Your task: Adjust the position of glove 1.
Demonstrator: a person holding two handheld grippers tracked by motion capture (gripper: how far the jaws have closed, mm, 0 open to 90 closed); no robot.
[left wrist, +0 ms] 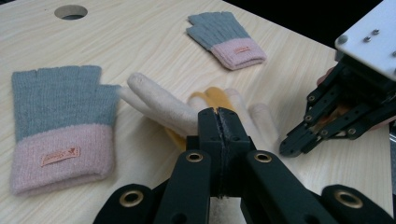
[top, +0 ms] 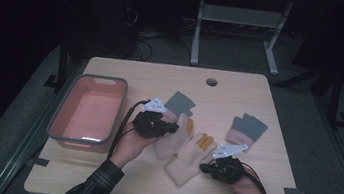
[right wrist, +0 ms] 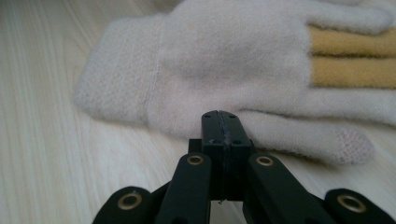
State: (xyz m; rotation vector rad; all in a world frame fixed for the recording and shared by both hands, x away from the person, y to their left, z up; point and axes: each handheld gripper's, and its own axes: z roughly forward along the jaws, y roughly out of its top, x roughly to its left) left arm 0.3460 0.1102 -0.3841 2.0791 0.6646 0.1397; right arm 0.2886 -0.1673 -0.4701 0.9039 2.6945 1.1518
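Cream glove [right wrist: 243, 65] just beyond right gripper's [right wrist: 221, 116] closed fingers [right wrist: 212, 135].

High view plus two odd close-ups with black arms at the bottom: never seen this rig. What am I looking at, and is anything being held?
There is no robot here. A person at a wooden table holds a hand-operated two-jaw gripper in each hand: the left gripper and the right gripper.

The wide picture comes from a fixed camera above the table. Each close-up comes from a camera riding on one gripper; the black arms at the bottom are that gripper's own jaws.

On the table lie two cream gloves with yellow fingers, one by the left gripper and one by the right, and two grey-and-pink fingerless gloves, one near the middle and one further right. A pink bin with a grey rim sits at the left.

Both pairs of jaws are pressed shut. Whether either pinches glove fabric is unclear.
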